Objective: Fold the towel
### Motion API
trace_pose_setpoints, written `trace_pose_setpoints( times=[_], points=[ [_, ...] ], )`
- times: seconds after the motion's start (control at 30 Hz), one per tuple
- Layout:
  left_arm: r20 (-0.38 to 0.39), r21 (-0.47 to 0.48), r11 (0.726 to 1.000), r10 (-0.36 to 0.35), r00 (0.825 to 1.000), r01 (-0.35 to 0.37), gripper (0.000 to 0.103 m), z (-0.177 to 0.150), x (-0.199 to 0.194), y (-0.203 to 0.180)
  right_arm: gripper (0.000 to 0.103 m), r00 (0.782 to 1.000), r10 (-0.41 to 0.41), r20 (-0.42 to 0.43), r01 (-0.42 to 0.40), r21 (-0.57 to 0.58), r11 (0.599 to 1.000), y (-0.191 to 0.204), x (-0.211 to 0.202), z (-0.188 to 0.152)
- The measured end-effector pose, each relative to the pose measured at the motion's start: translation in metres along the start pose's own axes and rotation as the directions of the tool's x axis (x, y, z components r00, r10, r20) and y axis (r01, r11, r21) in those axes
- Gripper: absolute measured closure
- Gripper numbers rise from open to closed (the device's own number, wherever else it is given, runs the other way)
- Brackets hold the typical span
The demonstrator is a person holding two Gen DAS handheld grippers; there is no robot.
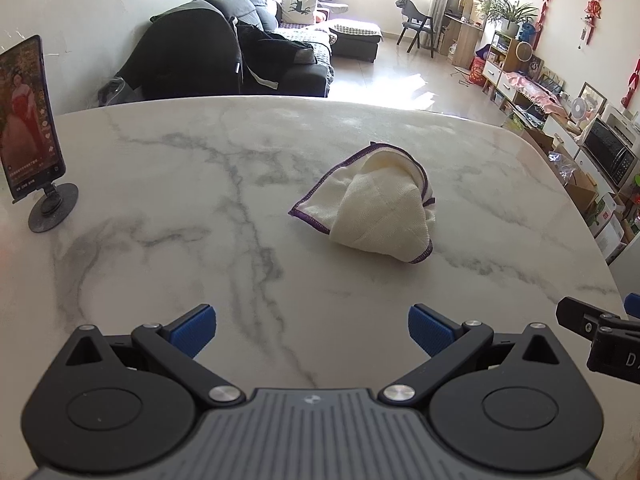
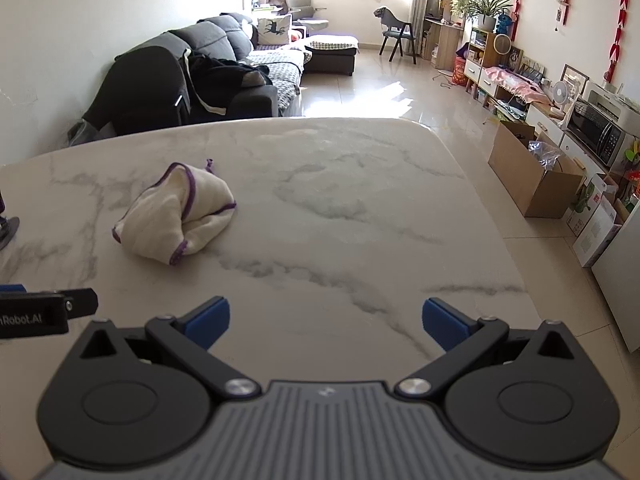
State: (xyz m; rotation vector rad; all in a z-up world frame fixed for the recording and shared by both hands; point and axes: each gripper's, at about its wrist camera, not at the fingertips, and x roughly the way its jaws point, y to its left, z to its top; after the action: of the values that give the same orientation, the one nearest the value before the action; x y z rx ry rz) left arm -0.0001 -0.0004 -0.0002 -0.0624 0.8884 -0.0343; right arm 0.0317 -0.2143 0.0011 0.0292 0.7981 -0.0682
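A small cream towel with purple edging [image 1: 376, 204] lies crumpled in a heap on the white marble table [image 1: 200, 200]. It also shows in the right wrist view [image 2: 176, 216], to the left. My left gripper [image 1: 312, 330] is open and empty, near the table's front edge, well short of the towel. My right gripper [image 2: 326, 322] is open and empty too, to the right of the towel and short of it. Part of the right gripper [image 1: 600, 332] shows at the right edge of the left wrist view.
A phone on a round stand [image 1: 30, 120] stands at the table's left side. Beyond the table's far edge are a dark sofa [image 1: 224, 52] and floor. Cardboard boxes [image 2: 532, 168] and a microwave [image 2: 596, 136] sit to the right of the table.
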Motion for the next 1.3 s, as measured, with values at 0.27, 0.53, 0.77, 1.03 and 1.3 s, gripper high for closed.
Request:
trace_pose_setpoints(
  times=[0.27,0.53,0.77,1.03,1.3],
  points=[
    [0.012,0.04,0.999,0.017,1.0,-0.017,0.001,-0.001,0.001,-0.002,0.0,1.0,0.009,0.003,-0.009,-0.007,1.0,0.003,-0.003,0.001],
    [0.006,0.035,0.999,0.013,1.0,-0.013,0.001,-0.001,0.0,-0.003,0.0,1.0,0.013,0.003,-0.013,-0.017,1.0,0.005,-0.004,0.0],
    [0.003,0.033,0.999,0.008,1.0,-0.008,0.001,-0.001,-0.001,-0.002,0.0,1.0,0.013,0.0,-0.013,-0.022,1.0,0.008,-0.004,0.002],
    [0.002,0.033,0.999,0.005,1.0,-0.005,0.001,-0.001,-0.002,0.0,0.0,1.0,0.012,-0.003,-0.012,-0.028,1.0,0.01,-0.004,0.001],
    [0.0,0.032,0.999,0.007,1.0,-0.007,0.001,0.0,-0.001,0.0,0.0,1.0,0.01,-0.003,-0.01,-0.029,1.0,0.011,-0.005,0.001]
  ],
)
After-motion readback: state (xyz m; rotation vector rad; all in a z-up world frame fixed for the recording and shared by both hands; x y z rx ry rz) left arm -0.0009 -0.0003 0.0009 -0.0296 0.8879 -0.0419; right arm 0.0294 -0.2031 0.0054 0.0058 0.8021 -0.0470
